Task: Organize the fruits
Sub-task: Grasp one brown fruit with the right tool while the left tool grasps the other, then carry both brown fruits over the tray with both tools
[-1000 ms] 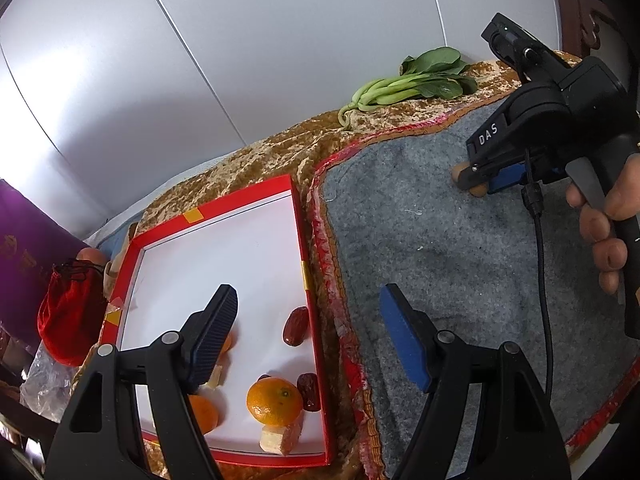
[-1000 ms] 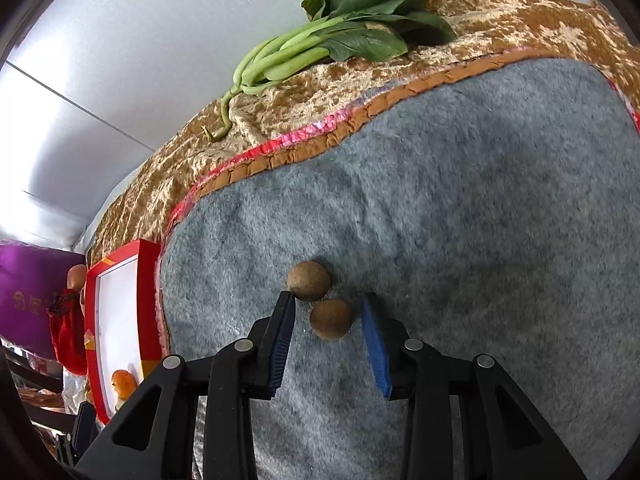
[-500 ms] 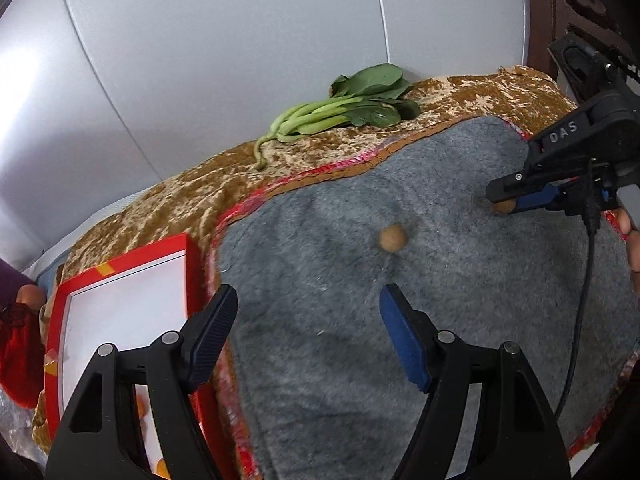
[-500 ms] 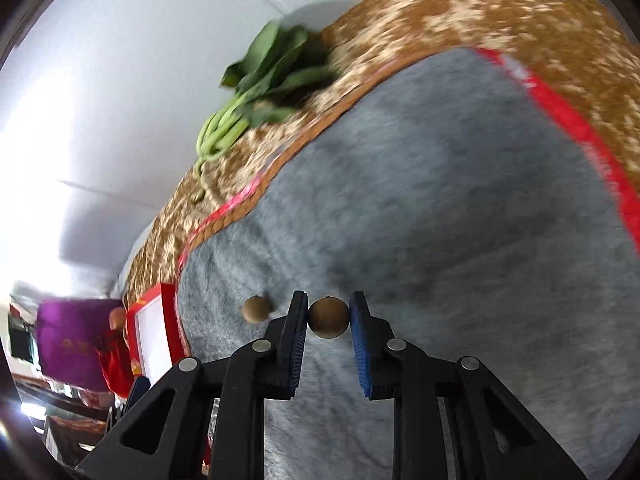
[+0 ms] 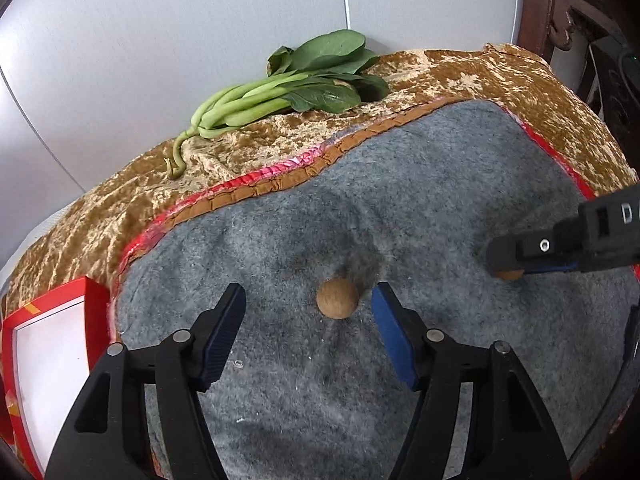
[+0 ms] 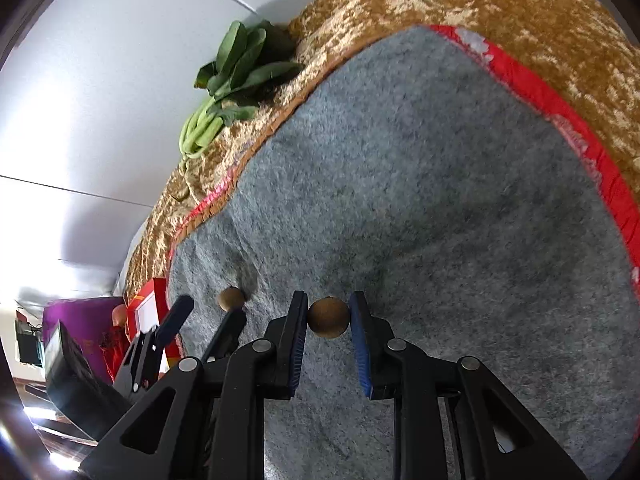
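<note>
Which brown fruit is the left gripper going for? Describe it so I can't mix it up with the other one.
Find the grey felt mat on the gold cloth. Near its middle a small round brown fruit lies loose between the left gripper's closing jaws, untouched. The other brown fruit is pinched in the right gripper.

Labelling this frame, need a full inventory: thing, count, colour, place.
round fruit: 2, brown; one on the felt between the left claw's pads, one gripped in the right claw
leafy greens: 1 bunch, green, on the gold cloth by the wall
felt mat: 1, grey, red-edged
gold cloth: 1, under the mat
tray: 1, red rim, white floor, left of the mat
left claw: black, blue pads, just been closing, pads not touching the fruit
right claw: shut on fruit
</note>
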`<action>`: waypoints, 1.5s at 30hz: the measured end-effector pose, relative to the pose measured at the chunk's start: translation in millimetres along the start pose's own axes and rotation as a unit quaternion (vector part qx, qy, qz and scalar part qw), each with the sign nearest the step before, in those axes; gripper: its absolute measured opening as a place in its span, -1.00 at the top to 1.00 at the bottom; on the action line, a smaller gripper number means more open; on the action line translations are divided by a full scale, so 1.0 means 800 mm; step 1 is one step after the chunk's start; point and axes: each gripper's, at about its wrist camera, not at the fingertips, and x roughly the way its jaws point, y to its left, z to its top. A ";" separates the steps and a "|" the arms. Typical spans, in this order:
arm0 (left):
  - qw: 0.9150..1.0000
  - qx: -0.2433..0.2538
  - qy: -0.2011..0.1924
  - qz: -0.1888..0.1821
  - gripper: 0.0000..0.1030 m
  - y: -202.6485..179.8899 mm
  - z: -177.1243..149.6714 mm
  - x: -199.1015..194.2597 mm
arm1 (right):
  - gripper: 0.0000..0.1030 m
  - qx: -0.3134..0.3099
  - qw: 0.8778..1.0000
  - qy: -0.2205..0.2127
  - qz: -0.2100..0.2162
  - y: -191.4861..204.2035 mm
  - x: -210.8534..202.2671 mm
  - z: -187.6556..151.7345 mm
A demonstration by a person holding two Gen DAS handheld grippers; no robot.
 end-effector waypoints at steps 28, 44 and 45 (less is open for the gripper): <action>0.998 -0.033 -0.052 0.019 0.61 0.044 -0.042 -0.084 | 0.57 -0.069 0.997 -0.005 0.036 0.082 0.008 -0.034; 0.971 -0.119 -0.132 0.162 0.61 0.133 -0.142 -0.212 | 0.57 -0.243 0.966 -0.022 0.088 0.215 0.022 -0.122; 0.969 -0.123 -0.133 0.166 0.61 0.137 -0.147 -0.215 | 0.57 -0.250 0.964 -0.025 0.091 0.221 0.022 -0.126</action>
